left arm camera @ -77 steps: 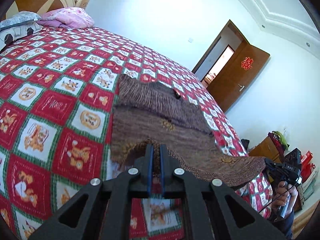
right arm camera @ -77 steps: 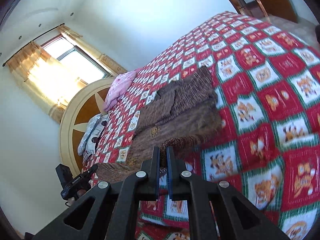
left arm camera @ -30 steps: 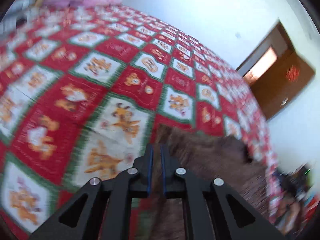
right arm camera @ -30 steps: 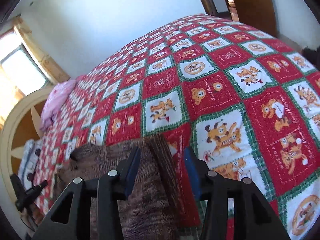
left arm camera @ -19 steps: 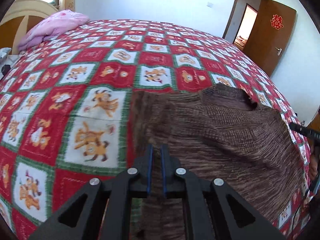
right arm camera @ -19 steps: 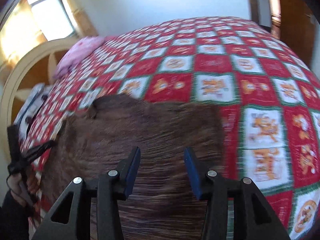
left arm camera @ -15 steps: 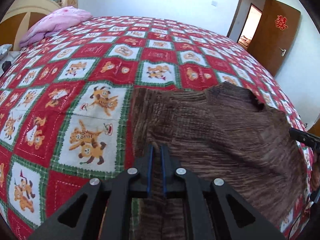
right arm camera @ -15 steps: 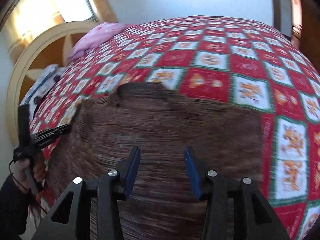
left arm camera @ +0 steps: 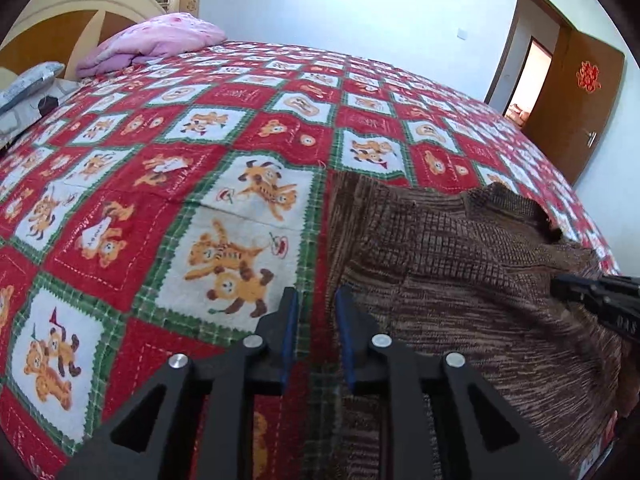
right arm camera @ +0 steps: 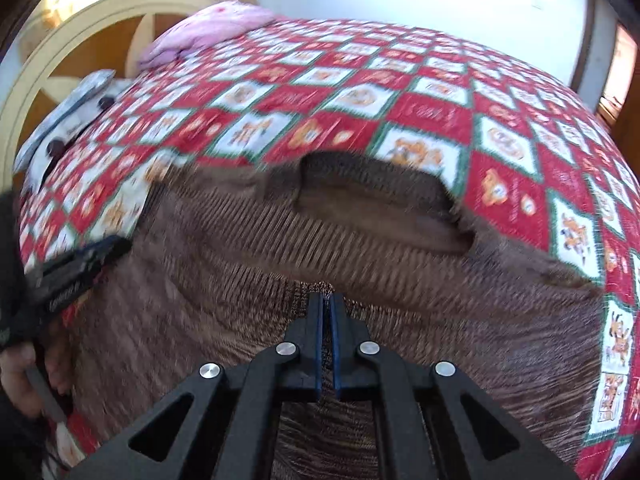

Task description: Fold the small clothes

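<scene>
A brown knit top (left arm camera: 460,280) lies flat on the red patchwork bedspread (left arm camera: 120,200); its neck opening (right arm camera: 376,196) faces the far side. My left gripper (left arm camera: 314,308) sits low at the top's left edge. Its jaws are opening, with only bedspread showing between the tips and the knit edge just under the right finger (left arm camera: 348,320). My right gripper (right arm camera: 326,300) is down on the middle of the top (right arm camera: 440,320), shut with a small pinch of knit at its tips. Each gripper shows in the other's view: the right gripper (left arm camera: 560,286) and the left gripper (right arm camera: 116,248) with the hand (right arm camera: 20,364) holding it.
A pink quilt (left arm camera: 160,40) and a grey pillow (left arm camera: 28,80) lie by the curved wooden headboard (right arm camera: 80,32). A brown door (left arm camera: 580,92) stands ajar at the back right. The bed's near edge runs just below the top.
The left jaws, shut on the top's edge before, have parted. The right gripper swept left across the top, rolled, and closed from wide open onto the knit.
</scene>
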{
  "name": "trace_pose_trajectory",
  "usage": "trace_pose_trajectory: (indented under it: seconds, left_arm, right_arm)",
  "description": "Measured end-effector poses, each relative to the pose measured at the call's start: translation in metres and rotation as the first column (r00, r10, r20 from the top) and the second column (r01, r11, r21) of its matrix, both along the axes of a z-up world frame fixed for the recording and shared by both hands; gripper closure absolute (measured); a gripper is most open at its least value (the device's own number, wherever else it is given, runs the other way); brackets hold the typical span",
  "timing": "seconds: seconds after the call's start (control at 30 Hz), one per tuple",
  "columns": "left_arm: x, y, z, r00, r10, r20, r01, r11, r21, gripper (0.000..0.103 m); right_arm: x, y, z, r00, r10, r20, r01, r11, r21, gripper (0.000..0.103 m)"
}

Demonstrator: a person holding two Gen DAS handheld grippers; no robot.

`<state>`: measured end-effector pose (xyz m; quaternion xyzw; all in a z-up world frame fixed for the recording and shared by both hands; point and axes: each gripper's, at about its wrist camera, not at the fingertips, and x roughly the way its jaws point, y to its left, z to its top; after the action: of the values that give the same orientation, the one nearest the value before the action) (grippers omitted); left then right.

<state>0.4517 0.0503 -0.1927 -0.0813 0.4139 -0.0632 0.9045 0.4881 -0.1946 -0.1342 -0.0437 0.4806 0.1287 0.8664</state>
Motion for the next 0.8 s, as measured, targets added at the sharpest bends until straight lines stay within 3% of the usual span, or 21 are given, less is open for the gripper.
trace_pose_trajectory:
  seconds: [0.2, 0.27, 0.3, 0.37, 0.5, 0.6, 0.67, 0.73, 0.8]
  left_arm:
    - [0.001, 0.014, -0.004, 1.0, 0.031, -0.003, -0.031, 0.996, -0.081, 0.08]
    - [0.001, 0.017, -0.006, 0.999, 0.042, -0.011, -0.043, 0.994, -0.099, 0.085]
    - [0.001, 0.018, -0.007, 0.999, 0.044, -0.011, -0.045, 0.993, -0.107, 0.086]
    - [0.001, 0.018, -0.007, 0.999, 0.046, -0.012, -0.047, 0.993, -0.111, 0.086]
    - [0.0, 0.016, -0.006, 0.999, 0.045, -0.007, -0.045, 0.994, -0.096, 0.086]
    - [-0.003, 0.017, 0.001, 0.997, 0.077, 0.003, -0.076, 0.996, -0.054, 0.084]
    - [-0.01, 0.012, 0.017, 0.994, 0.094, 0.063, -0.094, 0.996, 0.008, 0.076]
    - [-0.015, -0.003, 0.034, 0.991, 0.064, 0.115, -0.073, 0.995, 0.075, 0.051]
    - [-0.015, -0.025, 0.049, 0.99, -0.012, 0.144, -0.003, 0.995, 0.104, 0.046]
  right_arm:
    - [0.019, -0.007, 0.015, 0.989, -0.113, 0.093, 0.113, 0.994, 0.007, 0.101]
    - [0.026, -0.009, 0.008, 0.987, -0.139, 0.084, 0.139, 0.99, 0.011, 0.1]
    - [0.031, -0.011, -0.001, 0.989, -0.14, 0.041, 0.14, 0.99, 0.02, 0.1]
    - [0.036, -0.015, -0.012, 0.988, -0.154, -0.003, 0.154, 0.988, 0.027, 0.094]
    - [0.017, -0.039, 0.0, 0.987, -0.161, 0.016, 0.158, 0.98, 0.12, 0.058]
    - [-0.003, -0.067, 0.013, 0.983, -0.177, 0.053, 0.171, 0.98, 0.102, 0.058]
    - [-0.014, -0.088, 0.018, 0.98, -0.19, 0.059, 0.186, 0.98, 0.07, 0.058]
    - [-0.018, -0.103, 0.016, 0.981, -0.188, 0.041, 0.186, 0.981, 0.053, 0.058]
    - [-0.02, -0.109, 0.009, 0.984, -0.176, 0.028, 0.175, 0.984, 0.023, 0.058]
